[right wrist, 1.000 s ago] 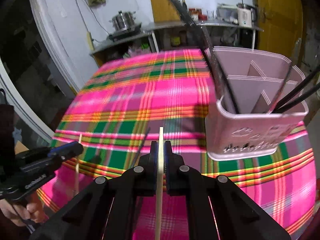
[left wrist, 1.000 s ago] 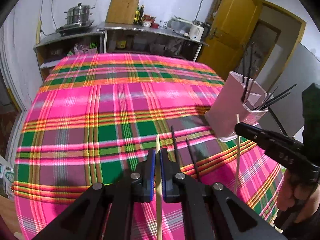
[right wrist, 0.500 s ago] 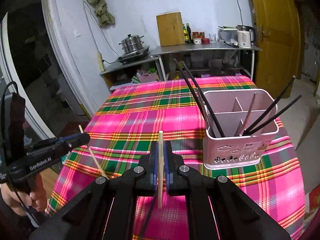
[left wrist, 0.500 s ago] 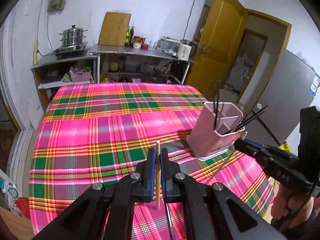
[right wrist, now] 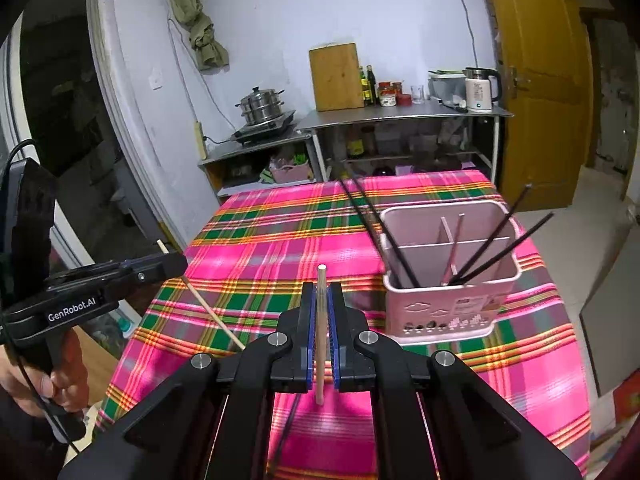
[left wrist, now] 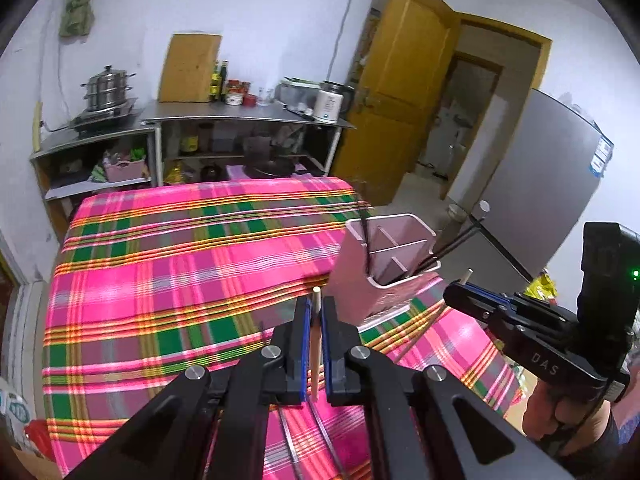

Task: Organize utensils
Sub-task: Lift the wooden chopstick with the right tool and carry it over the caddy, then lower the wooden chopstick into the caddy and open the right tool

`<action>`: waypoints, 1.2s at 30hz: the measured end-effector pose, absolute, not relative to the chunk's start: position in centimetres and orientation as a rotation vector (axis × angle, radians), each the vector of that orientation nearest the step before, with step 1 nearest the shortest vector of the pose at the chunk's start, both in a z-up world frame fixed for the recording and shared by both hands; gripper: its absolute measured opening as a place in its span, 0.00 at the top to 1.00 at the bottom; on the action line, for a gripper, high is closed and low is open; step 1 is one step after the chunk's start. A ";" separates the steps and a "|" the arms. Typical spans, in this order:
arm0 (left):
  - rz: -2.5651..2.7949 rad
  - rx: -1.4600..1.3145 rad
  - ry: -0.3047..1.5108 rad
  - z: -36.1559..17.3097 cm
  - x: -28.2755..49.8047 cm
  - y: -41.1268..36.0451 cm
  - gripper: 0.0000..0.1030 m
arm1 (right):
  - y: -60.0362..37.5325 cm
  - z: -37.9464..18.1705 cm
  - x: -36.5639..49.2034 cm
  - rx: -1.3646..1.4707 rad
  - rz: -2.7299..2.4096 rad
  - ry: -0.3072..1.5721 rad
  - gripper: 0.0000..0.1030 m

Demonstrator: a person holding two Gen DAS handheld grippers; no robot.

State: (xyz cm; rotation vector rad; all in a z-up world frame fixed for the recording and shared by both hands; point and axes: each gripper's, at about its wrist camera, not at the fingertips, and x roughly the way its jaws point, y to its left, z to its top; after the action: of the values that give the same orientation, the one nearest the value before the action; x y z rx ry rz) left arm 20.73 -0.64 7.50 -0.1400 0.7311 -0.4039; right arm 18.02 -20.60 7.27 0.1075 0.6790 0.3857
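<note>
a: left gripper (left wrist: 315,344) is clamped on a pale chopstick (left wrist: 315,340), which stands nearly upright between the blue pads (left wrist: 305,344).

b: and the right gripper (right wrist: 321,336)?

a: same, pinching its own wooden stick (right wrist: 321,332) upright between closed jaws. from the right camera the left tool's chopstick slants down toward the cloth (right wrist: 260,240); from the left camera only the tip of the right one shows above its jaws.

b: where's the holder (right wrist: 448,280)?

a: pink, divided, standing on the plaid cloth ahead and right of both tools. black chopsticks (right wrist: 492,240) lean in its compartments, plus one thin reddish stick (right wrist: 452,248) by the divider.

b: what changed from half a second ago?

a: both cameras sit higher and further back: more wall and floor show and the holder looks smaller in the right view. a second ago both tools were low over the cloth, sticks near the surface. the grips haven't loosened.

b: beyond the table?

a: a steel shelf (right wrist: 400,114) with a steamer pot (right wrist: 262,106), cutting board (right wrist: 334,76), bottles and kettle (right wrist: 480,88); a yellow door (right wrist: 540,80) to the right.
</note>
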 end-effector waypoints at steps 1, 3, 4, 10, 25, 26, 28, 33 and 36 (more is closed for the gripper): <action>-0.416 -0.139 0.733 7.7 20.9 -1.1 0.95 | -21.0 7.4 18.0 0.109 0.378 0.677 0.94; -0.437 -0.137 0.730 8.2 21.3 -2.0 0.95 | -21.7 7.7 18.1 0.113 0.365 0.672 0.94; -0.448 -0.135 0.724 8.6 21.4 -2.5 0.95 | -22.1 7.9 18.1 0.116 0.359 0.669 0.94; -0.493 -0.136 0.680 11.0 22.7 -4.7 0.95 | -24.2 10.1 18.5 0.128 0.317 0.615 0.94; -0.523 -0.140 0.574 15.7 27.8 -8.8 0.95 | -27.0 15.7 21.8 0.124 0.242 0.458 0.94; -0.519 -0.132 0.573 15.7 28.2 -9.2 0.95 | -27.0 15.9 21.9 0.121 0.239 0.453 0.94; -0.519 -0.132 0.585 15.1 28.9 -9.8 0.95 | -27.1 15.8 22.5 0.118 0.232 0.448 0.94; -0.510 -0.123 0.622 12.9 30.2 -10.6 0.95 | -27.2 14.4 23.8 0.123 0.222 0.467 0.94; -0.510 -0.119 0.637 11.8 30.7 -10.8 0.95 | -27.3 13.4 24.3 0.122 0.218 0.481 0.94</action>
State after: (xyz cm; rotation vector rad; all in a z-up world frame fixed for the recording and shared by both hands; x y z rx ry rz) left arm 30.68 -10.78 11.75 -0.1191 0.6370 -0.5095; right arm 24.33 -27.30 13.37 0.1224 0.4810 0.2181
